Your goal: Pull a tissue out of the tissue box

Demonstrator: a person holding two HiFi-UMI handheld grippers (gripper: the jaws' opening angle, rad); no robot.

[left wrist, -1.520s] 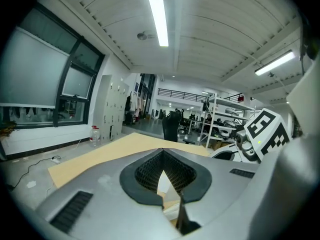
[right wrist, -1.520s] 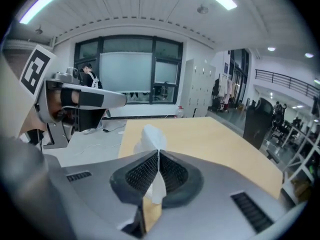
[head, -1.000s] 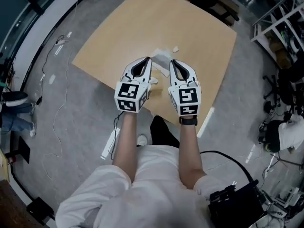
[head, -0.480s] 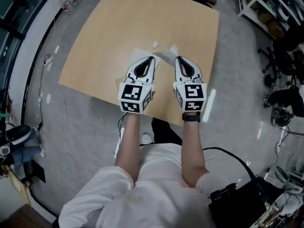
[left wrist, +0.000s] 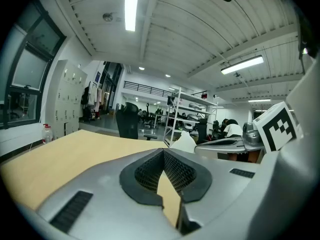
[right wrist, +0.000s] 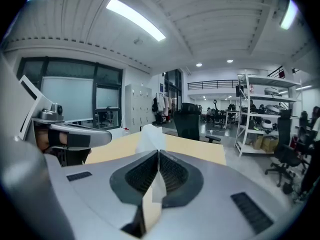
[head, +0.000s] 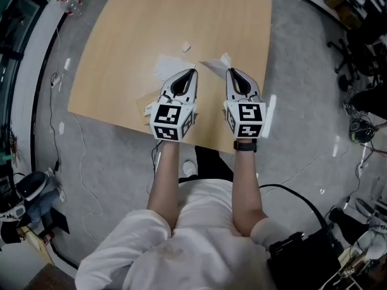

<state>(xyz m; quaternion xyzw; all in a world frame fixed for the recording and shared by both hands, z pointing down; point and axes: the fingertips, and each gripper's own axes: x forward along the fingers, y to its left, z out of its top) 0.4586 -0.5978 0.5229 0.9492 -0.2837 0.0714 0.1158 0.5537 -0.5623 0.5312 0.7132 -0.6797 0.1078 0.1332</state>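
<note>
My right gripper (head: pixel 231 71) is shut on a white tissue (head: pixel 221 61), which sticks up past its tips; in the right gripper view the tissue (right wrist: pixel 150 136) fans out ahead of the closed jaws. Beside it my left gripper (head: pixel 192 71) is shut with nothing in it, its tips meeting (left wrist: pixel 163 152) over the bare wooden table (head: pixel 121 53). Another white tissue (head: pixel 168 67) lies flat ahead of the left gripper. Something white (head: pixel 149 107) pokes out at the left gripper's side; I cannot tell whether it is the tissue box.
A small white scrap (head: pixel 186 47) lies farther back on the table. The near table edge runs under both gripper cubes. A bottle (head: pixel 72 3) and cables lie on the floor at left, office chairs (head: pixel 363 35) stand at right, and black gear (head: pixel 302 252) sits behind the person.
Both grippers have shifted to the right across the table and toward its near edge, spreading slightly apart. The right one has carried its tissue along. The flat tissue stayed put.
</note>
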